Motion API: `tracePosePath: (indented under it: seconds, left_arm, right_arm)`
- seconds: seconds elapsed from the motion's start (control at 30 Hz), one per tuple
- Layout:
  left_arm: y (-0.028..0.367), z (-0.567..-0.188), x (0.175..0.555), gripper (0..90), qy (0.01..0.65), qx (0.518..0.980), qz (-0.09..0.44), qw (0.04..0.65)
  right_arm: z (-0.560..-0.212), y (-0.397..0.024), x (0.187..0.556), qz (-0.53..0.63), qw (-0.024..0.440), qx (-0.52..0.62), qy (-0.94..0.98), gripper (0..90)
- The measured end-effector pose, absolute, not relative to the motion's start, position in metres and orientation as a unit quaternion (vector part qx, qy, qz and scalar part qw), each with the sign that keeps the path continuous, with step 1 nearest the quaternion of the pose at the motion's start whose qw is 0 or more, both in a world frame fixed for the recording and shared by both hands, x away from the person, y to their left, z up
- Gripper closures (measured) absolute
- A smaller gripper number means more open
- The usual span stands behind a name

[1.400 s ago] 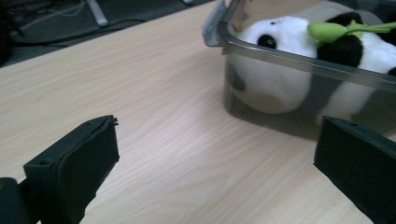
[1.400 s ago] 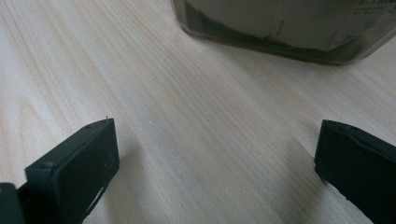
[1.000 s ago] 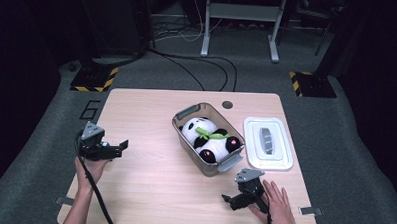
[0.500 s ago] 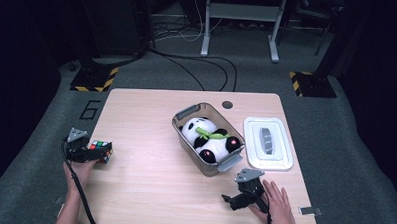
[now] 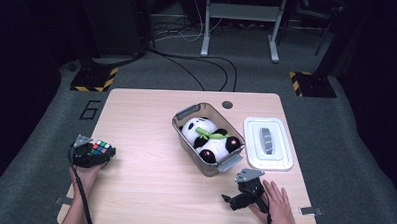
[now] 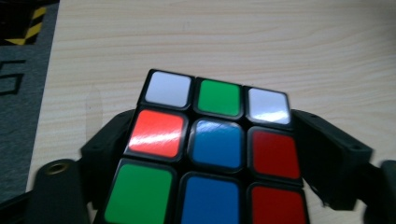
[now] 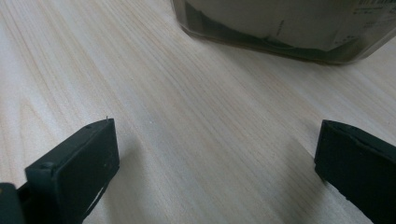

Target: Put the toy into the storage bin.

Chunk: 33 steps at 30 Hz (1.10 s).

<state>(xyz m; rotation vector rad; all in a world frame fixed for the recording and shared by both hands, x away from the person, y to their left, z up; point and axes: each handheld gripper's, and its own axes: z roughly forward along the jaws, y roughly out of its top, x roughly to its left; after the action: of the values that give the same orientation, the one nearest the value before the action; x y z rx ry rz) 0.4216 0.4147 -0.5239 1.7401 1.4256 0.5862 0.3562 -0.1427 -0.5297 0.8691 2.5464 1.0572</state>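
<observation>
A Rubik's cube (image 5: pixel 99 146) with mixed colours lies near the left edge of the wooden table (image 5: pixel 143 190). My left gripper (image 5: pixel 96 152) is down at the table around it. In the left gripper view the cube (image 6: pixel 215 149) sits between the two black jaws, which have just been closing. Both pads touch its sides. My right gripper (image 5: pixel 232 200) rests low at the front right of the table. Its jaws stand wide apart over bare wood (image 7: pixel 215 140), with nothing between them.
A clear plastic bin (image 5: pixel 186 114) with grey handles stands at mid table, and a panda plush (image 5: pixel 208 140) lies inside. Its white lid (image 5: pixel 268 143) lies flat to the right. The bin's wall (image 7: pixel 280 28) is just ahead of the right gripper.
My left gripper has sunk to the table and drawn slightly toward the left edge. The cube now shows between its jaws. The right gripper has stayed put.
</observation>
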Motion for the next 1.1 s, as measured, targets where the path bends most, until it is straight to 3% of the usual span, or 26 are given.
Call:
tracePosePath:
  seconds: [0.1, 0.57, 1.1]
  left_arm:
    - [0.412, -0.526, 0.422, 30.6, 0.563, 0.69, 0.232, 0.391]
    - [0.399, -0.516, 0.419, 33.4, 0.54, 0.708, 0.225, 0.395]
    - [0.36, -0.469, 0.393, 33.4, 0.504, 0.727, 0.228, 0.408]
  right_arm:
    - [-0.53, -0.143, 0.356, 0.363, 0.125, 0.299, 0.874, 0.0]
    - [-0.53, -0.143, 0.356, 0.363, 0.125, 0.299, 0.874, 0.0]
    - [-0.53, -0.143, 0.356, 0.363, 0.125, 0.298, 0.874, 0.0]
